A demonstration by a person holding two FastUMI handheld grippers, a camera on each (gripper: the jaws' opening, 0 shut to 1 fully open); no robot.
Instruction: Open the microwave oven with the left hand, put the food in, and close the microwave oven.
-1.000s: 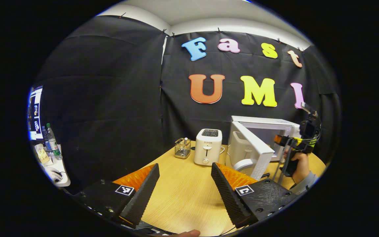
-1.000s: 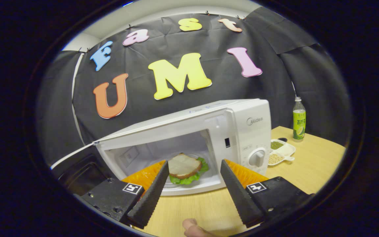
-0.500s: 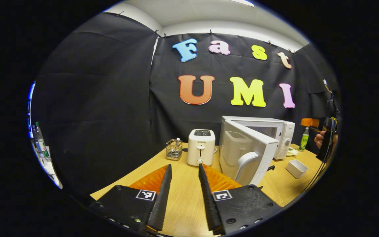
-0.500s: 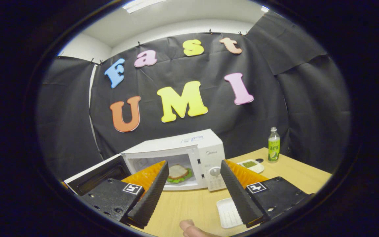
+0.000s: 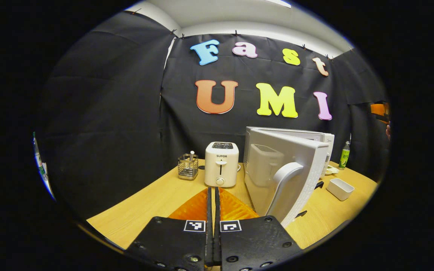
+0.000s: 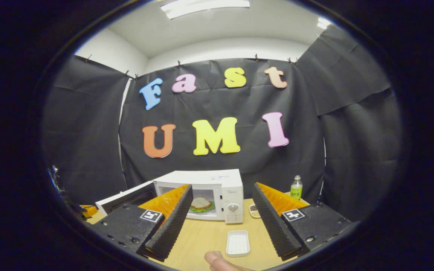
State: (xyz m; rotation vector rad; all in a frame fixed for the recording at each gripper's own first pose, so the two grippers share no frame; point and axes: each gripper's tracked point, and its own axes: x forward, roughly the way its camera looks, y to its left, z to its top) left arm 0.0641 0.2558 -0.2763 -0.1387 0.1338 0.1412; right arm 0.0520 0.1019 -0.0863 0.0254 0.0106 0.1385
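The white microwave stands at the back of the wooden table with its door swung wide open. A sandwich with lettuce lies inside the cavity. My right gripper is open and empty, held well back from the microwave and above the table. In the left gripper view the open door and its curved white handle stand close on the right. My left gripper is shut with nothing between its fingers, low over the table just left of the door.
A white toaster and a wire utensil basket stand left of the microwave. An empty white tray lies in front of it, with a green bottle and a small dish to its right.
The right gripper has pulled far back and up from the microwave, leaving the sandwich inside. The left gripper has gone from open to shut and moved nearer the open door.
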